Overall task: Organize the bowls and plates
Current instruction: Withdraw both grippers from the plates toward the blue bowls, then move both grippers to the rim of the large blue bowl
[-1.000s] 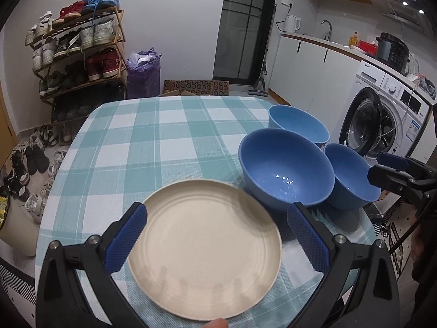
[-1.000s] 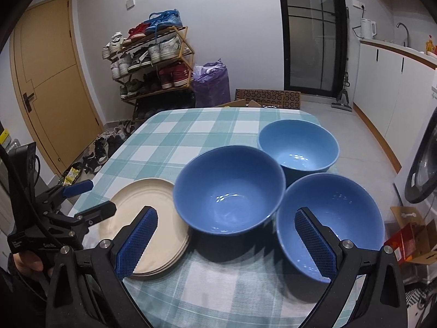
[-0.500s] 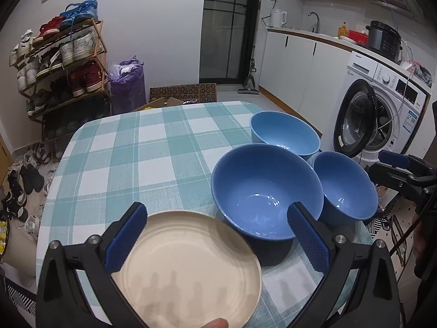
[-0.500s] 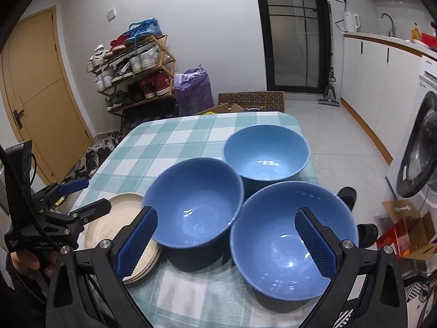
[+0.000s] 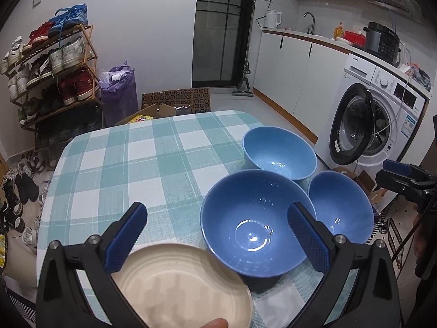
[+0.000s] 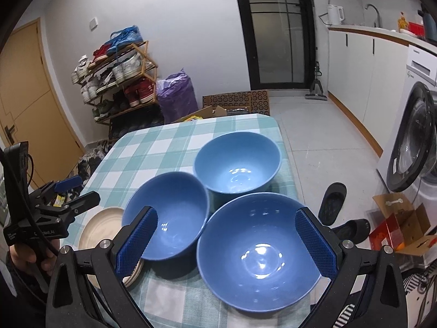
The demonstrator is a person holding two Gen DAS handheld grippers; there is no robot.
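Three blue bowls stand close together on the checked table [image 5: 153,158]. In the left wrist view the middle bowl [image 5: 254,227] is nearest, the far bowl [image 5: 278,153] behind it, the right bowl [image 5: 341,207] beside it. A stack of cream plates [image 5: 180,287] lies at the near edge. My left gripper [image 5: 218,235] is open and empty above the plates and middle bowl. My right gripper [image 6: 226,243] is open and empty above the right bowl [image 6: 262,251]; the middle bowl [image 6: 166,218], the far bowl [image 6: 237,161] and the plates [image 6: 101,227] show there too.
A shoe rack [image 6: 120,82] and purple bag [image 6: 177,93] stand beyond the table. A washing machine [image 5: 377,120] and white cabinets [image 5: 295,65] are on the right. Slippers [image 6: 331,202] and a cardboard box [image 6: 401,218] lie on the floor by the table's right edge.
Both grippers have drawn back and swung right. The plates slid toward the bottom of the left view; the right bowl now fills the space between the right fingers. Both grippers stay open.
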